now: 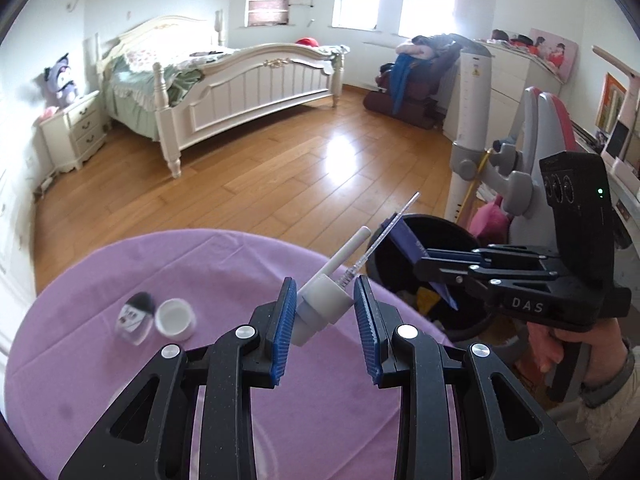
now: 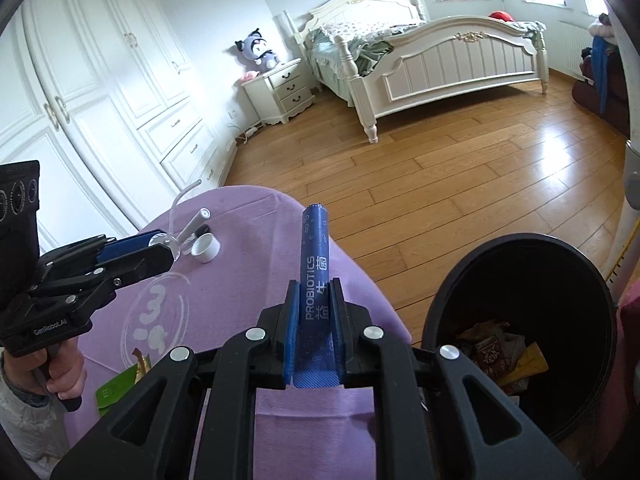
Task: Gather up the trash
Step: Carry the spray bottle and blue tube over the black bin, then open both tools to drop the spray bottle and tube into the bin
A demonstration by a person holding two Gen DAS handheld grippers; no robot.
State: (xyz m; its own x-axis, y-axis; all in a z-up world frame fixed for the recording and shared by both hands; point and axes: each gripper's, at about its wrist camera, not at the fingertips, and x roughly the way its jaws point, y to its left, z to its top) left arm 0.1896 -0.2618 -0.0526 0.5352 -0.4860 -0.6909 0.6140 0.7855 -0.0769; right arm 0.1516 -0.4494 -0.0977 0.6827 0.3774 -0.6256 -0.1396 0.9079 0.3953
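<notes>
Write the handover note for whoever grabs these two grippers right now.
Left gripper: holds a white spray pump with its clear tube, above the purple table.
Right gripper: shut on a blue probiotics sachet, between the table and the black bin.
Done: wrappers already in the bin.
Left: drop both items in; then the white cap, the small black-and-white item and the green packet on the table.

At lower left of the right wrist view, a green wrapper (image 2: pixel 116 390) lies partly hidden behind the gripper's frame. At centre left of the left wrist view, a small black-and-white object (image 1: pixel 135 317) beside the white cap (image 1: pixel 175 319) is too blurred to identify
</notes>
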